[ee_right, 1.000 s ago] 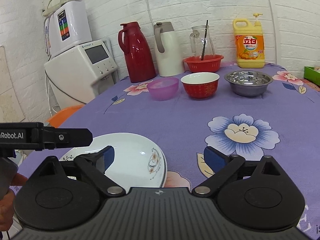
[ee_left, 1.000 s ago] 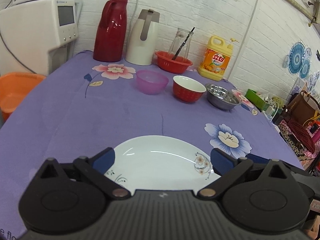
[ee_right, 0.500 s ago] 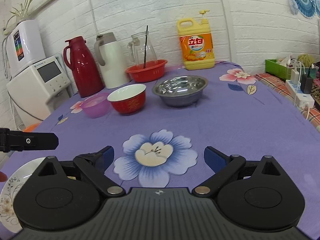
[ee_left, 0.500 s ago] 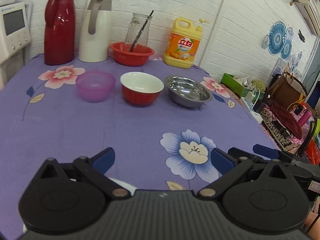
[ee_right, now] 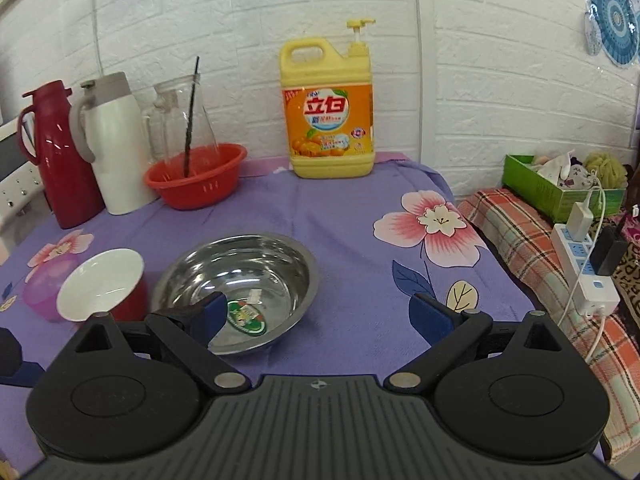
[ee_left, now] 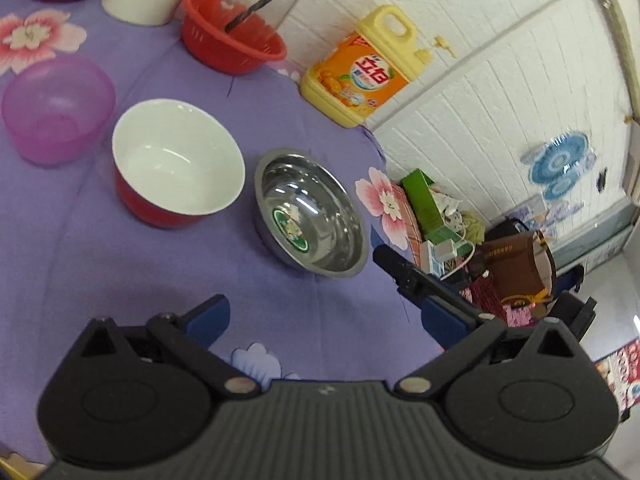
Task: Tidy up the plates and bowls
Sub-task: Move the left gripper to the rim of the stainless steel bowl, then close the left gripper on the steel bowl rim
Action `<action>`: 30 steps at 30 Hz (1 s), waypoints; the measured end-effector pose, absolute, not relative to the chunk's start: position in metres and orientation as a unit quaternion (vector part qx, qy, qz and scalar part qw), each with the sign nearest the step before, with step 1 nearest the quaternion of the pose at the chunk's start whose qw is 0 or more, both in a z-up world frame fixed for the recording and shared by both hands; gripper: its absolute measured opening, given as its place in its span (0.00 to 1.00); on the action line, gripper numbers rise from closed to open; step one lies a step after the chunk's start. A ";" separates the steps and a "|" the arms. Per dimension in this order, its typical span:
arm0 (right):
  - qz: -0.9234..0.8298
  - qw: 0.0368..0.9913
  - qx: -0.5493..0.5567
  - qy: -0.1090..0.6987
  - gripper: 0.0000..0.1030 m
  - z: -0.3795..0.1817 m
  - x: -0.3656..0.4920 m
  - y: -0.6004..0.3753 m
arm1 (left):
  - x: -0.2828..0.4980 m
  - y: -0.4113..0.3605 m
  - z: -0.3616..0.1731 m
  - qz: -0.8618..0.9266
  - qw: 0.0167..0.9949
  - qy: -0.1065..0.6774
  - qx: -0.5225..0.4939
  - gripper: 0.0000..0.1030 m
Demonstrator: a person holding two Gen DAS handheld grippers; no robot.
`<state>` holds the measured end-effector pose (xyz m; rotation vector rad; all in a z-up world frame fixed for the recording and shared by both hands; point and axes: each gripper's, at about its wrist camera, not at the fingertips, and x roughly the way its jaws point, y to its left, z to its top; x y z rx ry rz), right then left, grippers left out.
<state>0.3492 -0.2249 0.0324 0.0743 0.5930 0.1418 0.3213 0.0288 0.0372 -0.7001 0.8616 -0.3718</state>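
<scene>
Three upright, empty bowls stood in a row ahead of the open jaws: a steel bowl [ee_right: 240, 288] with a green sticker nearest, a red white-lined bowl [ee_right: 102, 290] leftward, then a translucent pink bowl [ee_left: 56, 114].

"立白" on yellow detergent jug [ee_right: 327, 116]

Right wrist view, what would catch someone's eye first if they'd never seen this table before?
Probably the big yellow soap jug, standing upright against the white brick wall at the back of the purple cloth. Next, the shiny steel bowl right ahead of the open right gripper, with a green sticker in its bottom. To its left sits the red bowl with a white inside.
</scene>
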 end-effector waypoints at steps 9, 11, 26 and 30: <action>0.101 0.938 0.022 0.332 1.00 0.007 0.399 -0.210 | 0.380 0.001 0.013 -0.109 0.832 0.411 -0.356 0.98; 0.113 0.935 0.019 0.336 1.00 0.006 0.402 -0.206 | 0.390 -0.006 0.010 -0.098 0.839 0.414 -0.339 0.98; 0.123 0.929 0.006 0.348 1.00 -0.011 0.411 -0.198 | 0.425 -0.043 0.000 -0.059 0.857 0.454 -0.236 0.78; 0.137 0.932 -0.017 0.334 1.00 -0.012 0.408 -0.187 | 0.428 -0.050 0.001 -0.080 0.861 0.452 -0.218 0.62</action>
